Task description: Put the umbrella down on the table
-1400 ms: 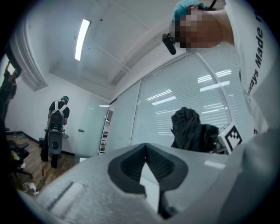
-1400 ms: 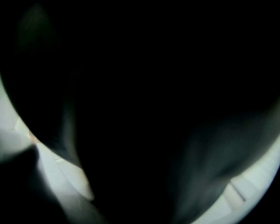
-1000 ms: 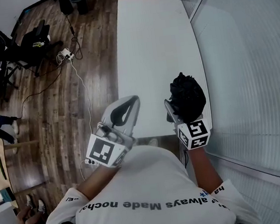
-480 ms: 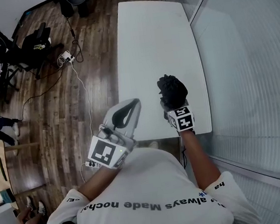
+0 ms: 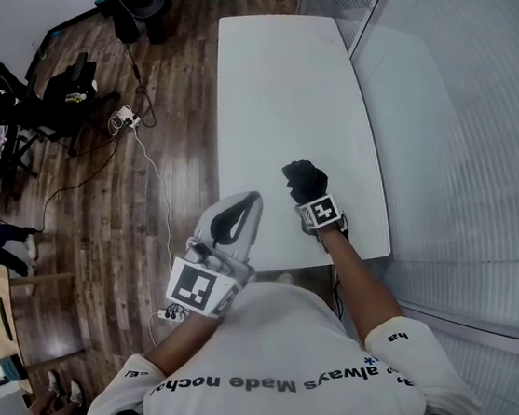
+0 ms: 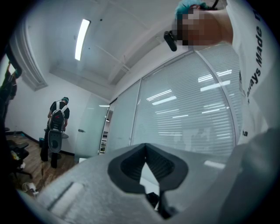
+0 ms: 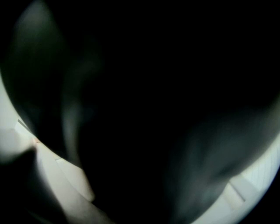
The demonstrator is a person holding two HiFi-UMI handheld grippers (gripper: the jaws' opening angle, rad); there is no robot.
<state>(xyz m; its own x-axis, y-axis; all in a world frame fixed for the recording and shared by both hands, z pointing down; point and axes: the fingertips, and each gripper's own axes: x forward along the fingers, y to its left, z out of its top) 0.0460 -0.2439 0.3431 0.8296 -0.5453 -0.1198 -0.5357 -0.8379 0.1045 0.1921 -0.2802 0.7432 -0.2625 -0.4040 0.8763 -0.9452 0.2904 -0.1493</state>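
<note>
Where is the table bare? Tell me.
The table is bare from its far end down to the umbrella in the right hand-held gripper. Only the near end is crowded, the left hand-held gripper at its left edge.

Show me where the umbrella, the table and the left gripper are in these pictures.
umbrella (image 5: 303,180): head view, on its black folded fabric.
table (image 5: 282,86): head view, on the bare white top.
left gripper (image 5: 254,197): head view, at the tips of its white fingers.

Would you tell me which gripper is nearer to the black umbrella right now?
Right. The right gripper is clamped on the umbrella above the white table; the left gripper is apart from it, to its left, with nothing in it.
</note>
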